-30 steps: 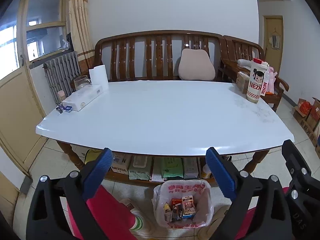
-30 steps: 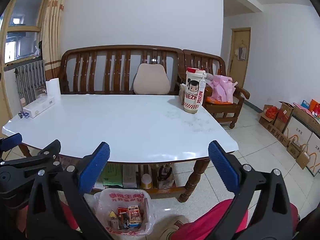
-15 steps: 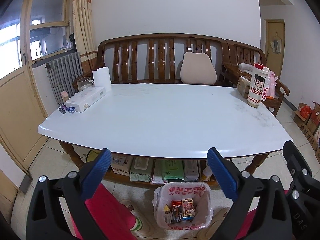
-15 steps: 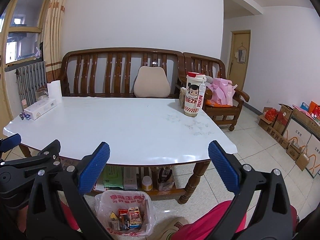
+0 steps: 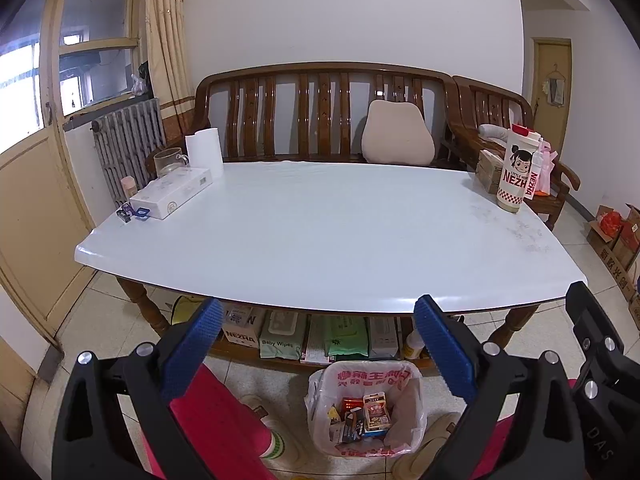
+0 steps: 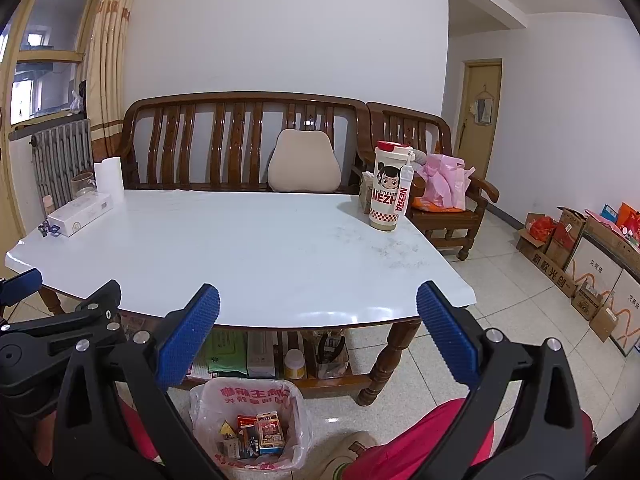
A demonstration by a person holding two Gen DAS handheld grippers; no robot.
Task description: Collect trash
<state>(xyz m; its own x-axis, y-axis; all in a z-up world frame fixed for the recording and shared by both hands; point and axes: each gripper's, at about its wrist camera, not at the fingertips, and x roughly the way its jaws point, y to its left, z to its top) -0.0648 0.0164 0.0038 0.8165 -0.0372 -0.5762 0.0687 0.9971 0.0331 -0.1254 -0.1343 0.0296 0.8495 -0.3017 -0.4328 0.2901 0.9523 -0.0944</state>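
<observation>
A bin lined with a white plastic bag [image 5: 366, 408] [image 6: 248, 426] stands on the floor in front of the table, between a person's red-trousered legs. Small packets and boxes of trash [image 5: 362, 420] [image 6: 252, 436] lie inside it. My left gripper [image 5: 320, 328] hangs open above the bin, blue pads wide apart, nothing between them. My right gripper [image 6: 318, 312] is open too, held at the table's near edge, empty. The white table [image 5: 320, 236] [image 6: 224, 248] carries no loose trash.
On the table: a tissue box [image 5: 172, 192], paper roll [image 5: 204, 152], glass mug [image 5: 168, 160] at the left, a NEZHA tumbler [image 5: 516, 172] [image 6: 390, 186] at the right. A wooden bench [image 5: 320, 116] stands behind. Cardboard boxes [image 6: 580, 256] line the right wall. Packs fill the shelf [image 5: 316, 336] under the table.
Both grippers have risen and drawn back a little, so the table sits lower and further off in view. Both stay open and empty.
</observation>
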